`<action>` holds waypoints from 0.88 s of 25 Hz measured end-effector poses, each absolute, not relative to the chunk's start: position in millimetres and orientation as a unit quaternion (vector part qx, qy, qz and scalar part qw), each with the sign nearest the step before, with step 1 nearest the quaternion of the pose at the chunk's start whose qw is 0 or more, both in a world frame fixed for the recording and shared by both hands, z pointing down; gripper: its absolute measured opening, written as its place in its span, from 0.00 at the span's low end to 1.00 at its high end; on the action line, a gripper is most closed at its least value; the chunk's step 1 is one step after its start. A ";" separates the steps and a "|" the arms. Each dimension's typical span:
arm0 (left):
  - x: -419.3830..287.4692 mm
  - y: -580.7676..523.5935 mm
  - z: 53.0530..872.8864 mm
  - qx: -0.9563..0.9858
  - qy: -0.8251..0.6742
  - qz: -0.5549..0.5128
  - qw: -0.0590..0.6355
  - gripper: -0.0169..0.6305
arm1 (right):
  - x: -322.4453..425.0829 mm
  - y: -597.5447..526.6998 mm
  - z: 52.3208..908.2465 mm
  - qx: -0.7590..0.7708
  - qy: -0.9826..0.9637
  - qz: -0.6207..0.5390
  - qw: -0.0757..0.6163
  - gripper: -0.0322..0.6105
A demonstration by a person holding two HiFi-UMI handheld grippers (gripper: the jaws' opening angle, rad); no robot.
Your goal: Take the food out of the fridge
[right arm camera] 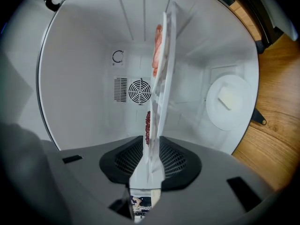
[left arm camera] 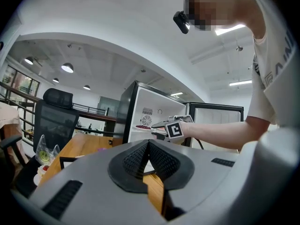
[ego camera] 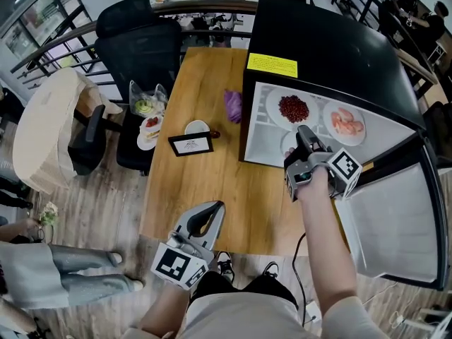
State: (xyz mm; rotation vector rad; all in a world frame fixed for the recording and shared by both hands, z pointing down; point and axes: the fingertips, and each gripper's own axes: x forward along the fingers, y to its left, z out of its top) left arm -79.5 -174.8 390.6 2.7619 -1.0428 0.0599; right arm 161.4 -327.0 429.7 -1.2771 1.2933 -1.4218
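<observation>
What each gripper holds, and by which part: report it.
Left gripper: jaws together, nothing held. Right gripper: jaws straddle the white fridge shelf at its front edge; whether they grip it cannot be told.

- Wooden table (ego camera: 205,189), light-grained top.
- Purple object (ego camera: 233,105), lying on the table's far part.
- Round white dish (ego camera: 196,127), near the table's left edge.
- Black-framed card (ego camera: 191,144), just in front of the dish.
- Black office chair (ego camera: 138,41), beside the table; clear bag (ego camera: 147,99) with green contents on a seat.
- Beige cover (ego camera: 49,133), draped at far left.
- Bystander's grey trouser legs (ego camera: 70,270), on the floor.
</observation>
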 end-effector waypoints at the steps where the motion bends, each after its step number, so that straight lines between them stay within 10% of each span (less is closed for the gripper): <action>1: -80.0 -174.9 390.0 0.932 -0.350 0.019 0.095 0.04 | 161.3 -327.2 429.9 -0.506 0.510 -0.566 0.405 0.21; 22: -98.5 -169.9 387.9 0.934 -0.343 0.004 0.099 0.04 | 160.1 -321.5 426.2 -0.509 0.469 -0.577 0.433 0.09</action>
